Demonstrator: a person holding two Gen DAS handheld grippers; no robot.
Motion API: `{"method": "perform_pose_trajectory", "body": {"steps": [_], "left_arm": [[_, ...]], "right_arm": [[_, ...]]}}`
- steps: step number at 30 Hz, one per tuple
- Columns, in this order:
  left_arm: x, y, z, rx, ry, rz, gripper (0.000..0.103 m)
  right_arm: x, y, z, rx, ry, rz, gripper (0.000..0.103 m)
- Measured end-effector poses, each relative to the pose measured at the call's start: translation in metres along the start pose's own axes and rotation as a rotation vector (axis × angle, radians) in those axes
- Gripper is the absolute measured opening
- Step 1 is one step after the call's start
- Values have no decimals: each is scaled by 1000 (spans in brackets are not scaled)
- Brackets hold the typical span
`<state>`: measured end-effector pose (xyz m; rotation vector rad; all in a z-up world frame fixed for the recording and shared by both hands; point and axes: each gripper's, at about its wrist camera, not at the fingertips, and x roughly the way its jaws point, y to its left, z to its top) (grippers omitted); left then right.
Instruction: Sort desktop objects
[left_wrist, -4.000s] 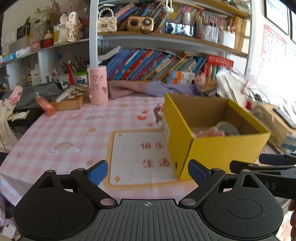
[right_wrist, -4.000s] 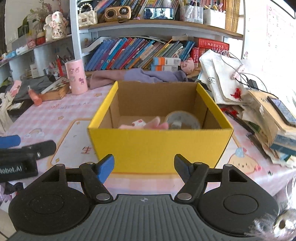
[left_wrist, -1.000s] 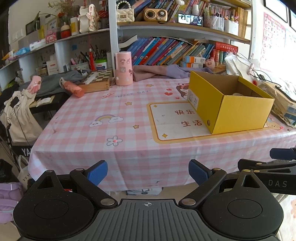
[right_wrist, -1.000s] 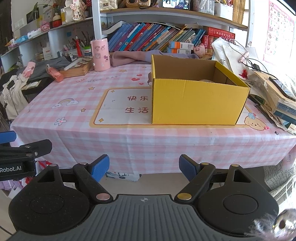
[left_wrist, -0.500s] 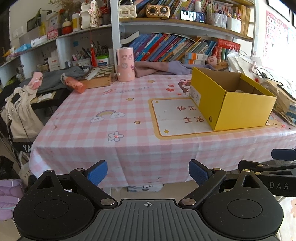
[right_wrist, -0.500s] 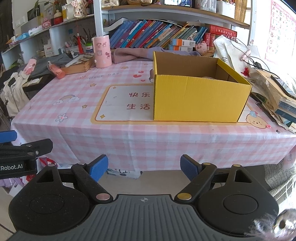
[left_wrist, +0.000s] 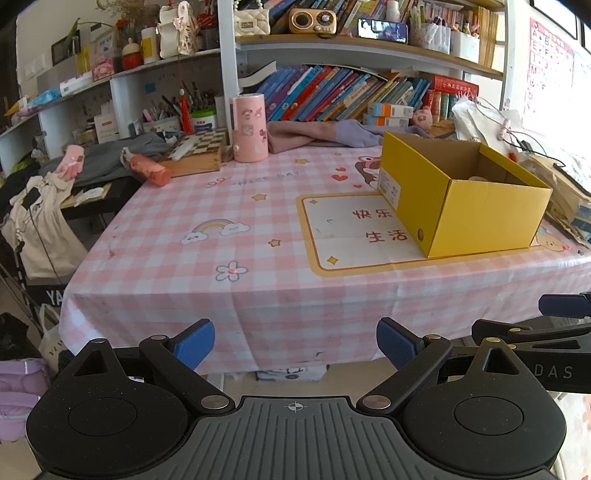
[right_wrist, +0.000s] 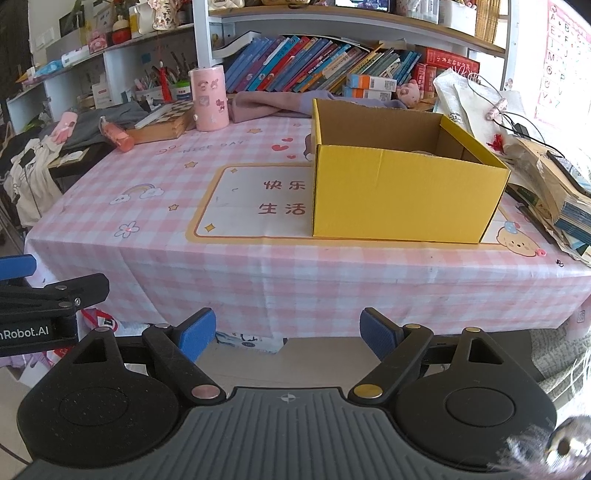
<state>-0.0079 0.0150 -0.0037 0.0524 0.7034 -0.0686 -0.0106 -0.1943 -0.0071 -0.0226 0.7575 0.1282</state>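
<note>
The left gripper (left_wrist: 295, 343) is hanging off the counter's (left_wrist: 258, 236) near edge, jaws apart and empty. A glossy pink checked cloth is covering the counter, its central stretch bare. The pink cylindrical tumbler (left_wrist: 248, 127) is standing at the back, seemingly not a sorting item. The stiff yellow corrugated box (right_wrist: 402, 173) is sitting open toward the right, contents mostly hidden behind its wall. The right gripper (right_wrist: 288, 334) is likewise spread and empty. Sorting looks finished; the sensible thing is keeping both grippers back and level.
</note>
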Motion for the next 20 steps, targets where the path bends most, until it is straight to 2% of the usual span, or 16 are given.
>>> {"method": "perform_pose_trajectory", "body": {"steps": [20], "left_arm": [[2, 0, 0, -4, -2, -16, 97]], "right_arm": [[4, 0, 1, 1, 11, 3, 84]]}}
